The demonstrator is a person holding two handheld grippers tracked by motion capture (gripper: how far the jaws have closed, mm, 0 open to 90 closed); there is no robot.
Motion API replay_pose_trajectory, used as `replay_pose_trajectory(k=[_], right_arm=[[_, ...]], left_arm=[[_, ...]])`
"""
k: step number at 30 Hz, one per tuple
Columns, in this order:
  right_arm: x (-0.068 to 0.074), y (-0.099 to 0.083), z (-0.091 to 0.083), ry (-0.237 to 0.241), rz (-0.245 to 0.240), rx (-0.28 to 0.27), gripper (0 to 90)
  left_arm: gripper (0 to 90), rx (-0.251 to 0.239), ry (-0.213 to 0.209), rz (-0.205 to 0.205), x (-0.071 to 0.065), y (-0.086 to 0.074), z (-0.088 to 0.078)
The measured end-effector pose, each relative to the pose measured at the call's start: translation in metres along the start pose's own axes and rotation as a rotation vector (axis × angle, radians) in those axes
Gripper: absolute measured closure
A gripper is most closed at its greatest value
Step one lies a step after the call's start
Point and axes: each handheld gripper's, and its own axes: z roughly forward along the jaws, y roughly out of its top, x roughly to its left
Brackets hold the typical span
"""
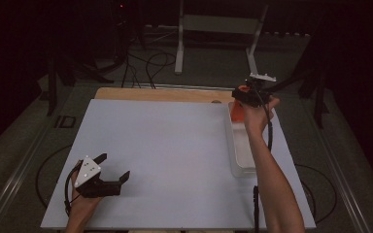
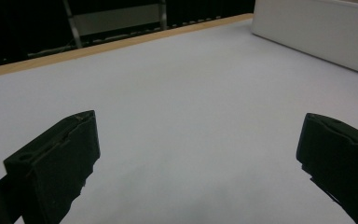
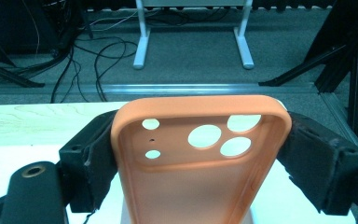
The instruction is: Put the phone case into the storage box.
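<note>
Right gripper view: an orange phone case (image 3: 200, 163) is pinched across its long sides by the right claw (image 3: 200, 161) above the white tray (image 1: 238, 145) near the surface's far right corner — light, flexible, grippy. The left claw (image 1: 112, 169) is spread, empty.

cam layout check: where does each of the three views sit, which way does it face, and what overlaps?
High view: fixed above the person's side, facing forward and down on the table; both forearms, left gripper, right gripper.
Left gripper view: rides the left gripper, looks low across the table; its fingers stand wide apart.
Right gripper view: rides the right gripper, faces the floor beyond the table; fingers clamp the orange phone case.
Shared: high and left gripper views both show the white tray.
</note>
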Motion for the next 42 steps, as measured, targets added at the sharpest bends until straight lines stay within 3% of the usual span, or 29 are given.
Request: replay_pose_trajectory(k=[26,42], right_arm=[[-0.001,-0.020,0.013,0.000,-0.016,0.050,16.7],[0.002,-0.022,0.020,-0.008,-0.016,0.056,16.6]], left_arm=[[0.1,0.000,0.000,0.002,0.000,0.000,0.000],[0.2,-0.001,-0.001,-0.004,0.000,0.000,0.001]])
